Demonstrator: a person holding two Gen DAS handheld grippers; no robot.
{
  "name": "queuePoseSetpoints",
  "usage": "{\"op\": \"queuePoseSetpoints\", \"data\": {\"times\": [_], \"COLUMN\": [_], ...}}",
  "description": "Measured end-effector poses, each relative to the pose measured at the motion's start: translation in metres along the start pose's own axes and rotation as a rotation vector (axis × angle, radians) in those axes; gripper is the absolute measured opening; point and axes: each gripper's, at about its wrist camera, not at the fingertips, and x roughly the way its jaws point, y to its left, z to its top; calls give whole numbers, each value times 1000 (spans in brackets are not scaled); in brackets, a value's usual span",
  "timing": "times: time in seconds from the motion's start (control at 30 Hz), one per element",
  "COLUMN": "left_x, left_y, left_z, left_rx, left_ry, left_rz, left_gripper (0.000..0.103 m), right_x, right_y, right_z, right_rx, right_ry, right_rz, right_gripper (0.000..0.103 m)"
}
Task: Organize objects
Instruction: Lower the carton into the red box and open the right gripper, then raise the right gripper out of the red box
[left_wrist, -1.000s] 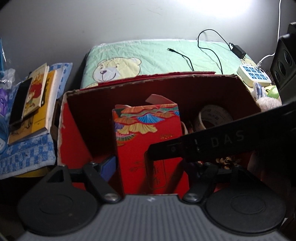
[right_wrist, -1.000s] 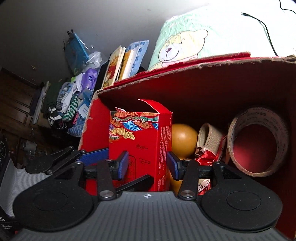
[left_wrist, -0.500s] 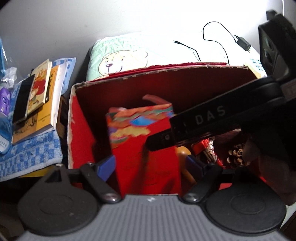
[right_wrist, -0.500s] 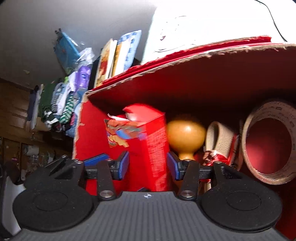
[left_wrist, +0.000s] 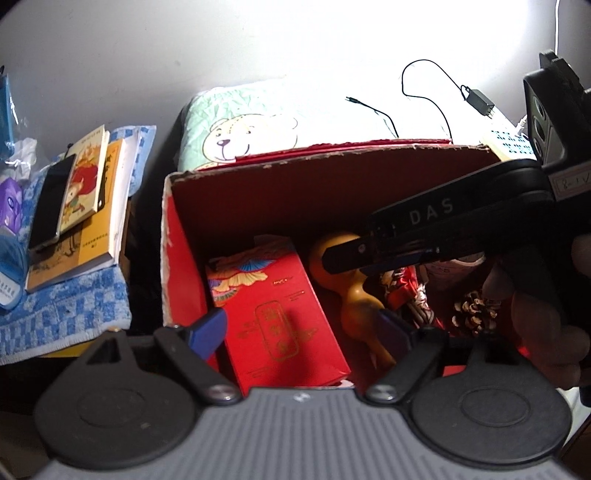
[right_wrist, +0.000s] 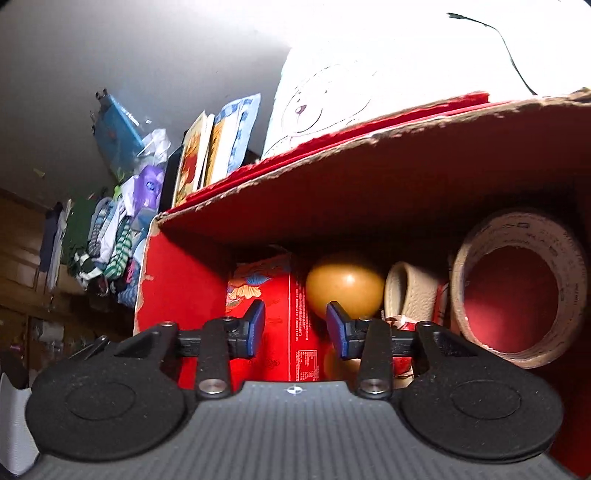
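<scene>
Red carton (left_wrist: 284, 314) lies inside the cardboard box (left_wrist: 295, 192), against its left wall, beside the gourd (left_wrist: 354, 291) and tape roll (right_wrist: 517, 288). Both tongs, left (left_wrist: 306, 328) and right (right_wrist: 295, 328), stand spread, empty. Books (left_wrist: 85, 206) outside the box remain unsorted.

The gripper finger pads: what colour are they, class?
Blue pads; clearest in the right wrist view.

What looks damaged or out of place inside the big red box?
The red gift carton lies tilted against the left wall of the big red box, its top flap open and bent. The box's upper rim is ragged, with torn cardboard. The gourd and pinecone lie loose beside the carton.
</scene>
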Motion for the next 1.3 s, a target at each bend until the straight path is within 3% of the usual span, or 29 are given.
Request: {"op": "queuePoseSetpoints", "data": {"times": [0.3,0.57,0.93,1.3], "left_x": [8,2,-7,-24], "left_y": [-9,-17,-26,-39], "left_z": [2,3,1,-10], "left_rx": [5,16,0,-15], "left_ry": [5,-24,-38,-67], "left_rz": [49,78,150,198], "left_gripper": [87,88,90,90], "right_x": [-6,-25,-55,-81], "right_y": [4,18,20,30], "right_z": [-5,-24,-46,-71], "right_rx": [-6,-122,-137,-165], "right_ry": [-69,-208,-278,-329], "right_rz": [-84,-277,-389,-427], "right_gripper": [41,41,41,45]}}
